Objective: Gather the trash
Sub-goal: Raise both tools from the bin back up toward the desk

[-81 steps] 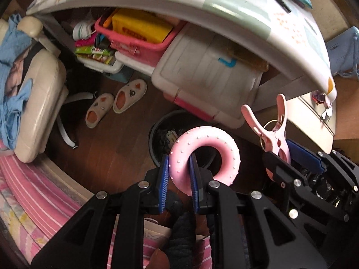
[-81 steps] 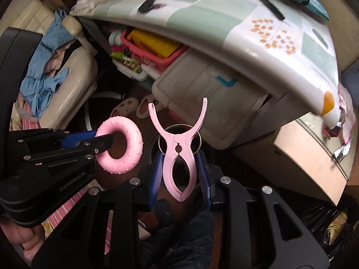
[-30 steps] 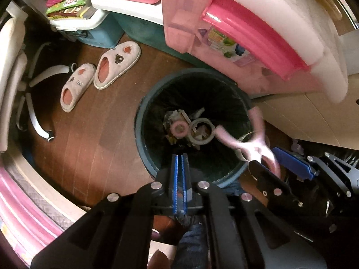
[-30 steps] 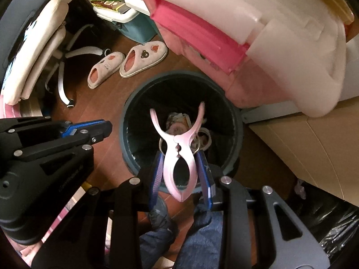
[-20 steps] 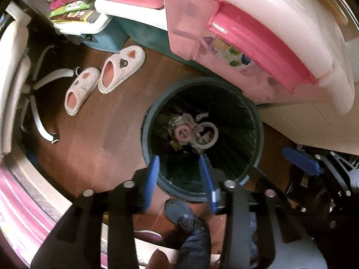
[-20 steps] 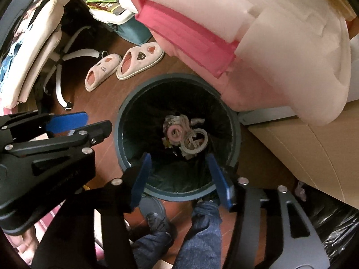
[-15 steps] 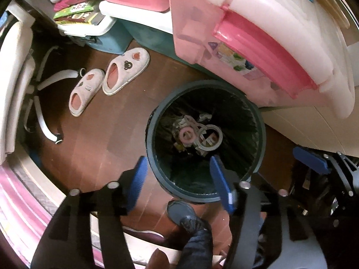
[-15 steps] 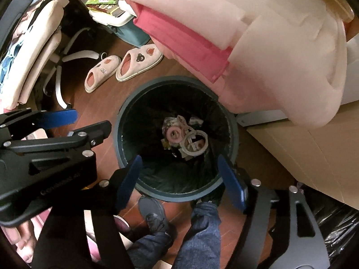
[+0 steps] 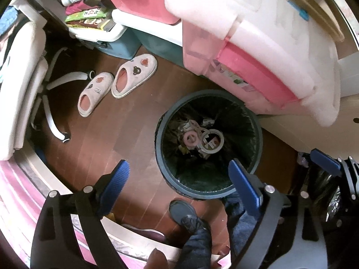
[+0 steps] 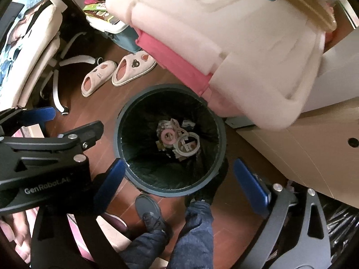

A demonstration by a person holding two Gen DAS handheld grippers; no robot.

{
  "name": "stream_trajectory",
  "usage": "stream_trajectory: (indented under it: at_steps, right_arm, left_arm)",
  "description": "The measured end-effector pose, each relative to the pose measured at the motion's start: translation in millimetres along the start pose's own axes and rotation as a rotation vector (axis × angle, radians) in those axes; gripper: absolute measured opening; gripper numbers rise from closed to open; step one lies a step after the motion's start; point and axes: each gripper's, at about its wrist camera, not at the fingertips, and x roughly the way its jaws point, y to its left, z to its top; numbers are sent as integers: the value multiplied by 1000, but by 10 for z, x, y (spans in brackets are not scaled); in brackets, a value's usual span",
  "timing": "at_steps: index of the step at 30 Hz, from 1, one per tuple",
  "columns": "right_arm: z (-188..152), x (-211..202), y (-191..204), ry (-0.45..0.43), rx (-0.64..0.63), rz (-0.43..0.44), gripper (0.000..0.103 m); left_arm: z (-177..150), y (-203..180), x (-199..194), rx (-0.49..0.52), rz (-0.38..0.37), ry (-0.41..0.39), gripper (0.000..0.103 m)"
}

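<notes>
A dark round trash bin [image 9: 159, 157] [image 10: 116, 139] with a black liner stands on the wooden floor, straight below both grippers. At its bottom lie a pink ring [image 9: 190, 138] [image 10: 168, 136], a grey tape ring [image 9: 212, 143] [image 10: 187, 145] and pale scraps. My left gripper [image 9: 178, 170] hangs above the bin's near rim, its jaws opening wide with nothing between them. My right gripper [image 10: 179, 168] hangs over the same rim, its jaws opening too and holding nothing. In the right wrist view the left gripper [image 10: 74, 121] shows at the left edge.
Two pale slippers [image 9: 116, 83] and a white chair base [image 9: 53, 103] lie left of the bin. Pink-and-white storage boxes [image 9: 246, 56] overhang behind it, and a beige cabinet [image 10: 303, 148] stands to the right. A person's shoe [image 10: 148, 206] and trouser legs stand close to the bin's near side.
The left gripper let go of the pink ring and the right gripper let go of the pink clip over the bin. Both sets of jaws spread wide, and both grippers rose.
</notes>
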Motion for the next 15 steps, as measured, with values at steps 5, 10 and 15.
stream_trajectory:
  at_steps: [5,10,15]
  right_arm:
    - [-18,-235,28,-8,15,-4,98]
    - [-52,-559,36,-18,38,8,98]
    - [-87,-973,29,-36,59,14,98]
  left_arm:
    - [-27,27,-254,-5,-1,-10,89]
    - [-80,71,-563,-12,-1,-21,90]
    - [-130,97,-954,-15,-2,-37,90]
